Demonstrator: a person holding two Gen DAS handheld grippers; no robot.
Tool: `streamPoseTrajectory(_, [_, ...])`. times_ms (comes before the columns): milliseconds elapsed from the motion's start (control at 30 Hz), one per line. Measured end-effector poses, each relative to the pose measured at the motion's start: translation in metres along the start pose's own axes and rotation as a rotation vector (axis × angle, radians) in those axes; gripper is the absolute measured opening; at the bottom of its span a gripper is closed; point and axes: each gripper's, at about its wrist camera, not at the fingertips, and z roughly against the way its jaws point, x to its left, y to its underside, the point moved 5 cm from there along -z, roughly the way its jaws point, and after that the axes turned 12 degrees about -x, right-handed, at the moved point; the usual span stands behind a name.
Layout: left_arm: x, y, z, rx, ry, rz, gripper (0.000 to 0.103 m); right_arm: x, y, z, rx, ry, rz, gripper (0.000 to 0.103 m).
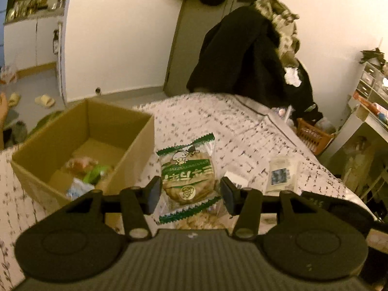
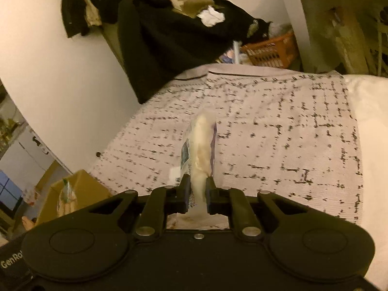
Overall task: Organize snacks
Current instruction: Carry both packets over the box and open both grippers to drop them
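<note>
Cardboard box [image 1: 135, 131] partly filled; left gripper [image 1: 190, 192] clamps green-wrapped cake [image 1: 188, 172], right gripper [image 2: 197, 191] pinches pale pastry packet [image 2: 201, 145]; white packet [image 1: 281, 174] remains on bed.

Left gripper [image 1: 191, 195] above bed [image 1: 242, 126], jaws clamped on sides of green-and-clear biscuit packet [image 1: 188, 177], packet upright between pads. Open cardboard box [image 1: 84, 140] just left, on bed, several wrapped snacks [image 1: 84, 172] inside. Small clear packet [image 1: 281, 174] lying on patterned bedspread to right. Dark coat [image 1: 242, 55] heaped at far end of bed. Orange basket [image 1: 312, 135] on floor beyond bed edge. Slippers [image 1: 44, 100] on floor, far left.
</note>
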Motion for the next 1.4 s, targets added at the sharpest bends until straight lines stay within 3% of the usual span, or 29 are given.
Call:
streamPoseTrajectory(367, [0.031, -0.030, 0.009, -0.049, -0.037, 0.004, 0.051, 0.056, -0.001, 0.012, -0.049, -0.140, 0.058, 0.012])
streamPoseTrajectory(600, [0.055, -0.044, 0.009, -0.066, -0.056, 0.003, 0.051, 0.082, -0.002, 0.016, -0.088, -0.186, 0.075, 0.012])
streamPoseTrajectory(1167, [0.137, -0.052, 0.000, -0.052, -0.179, 0.025, 0.051, 0.134, 0.006, 0.025, -0.117, -0.267, 0.106, 0.012])
streamPoseTrajectory(1400, [0.169, -0.050, -0.009, -0.030, -0.223, 0.050, 0.052, 0.164, 0.025, 0.019, -0.083, -0.324, 0.129, 0.012])
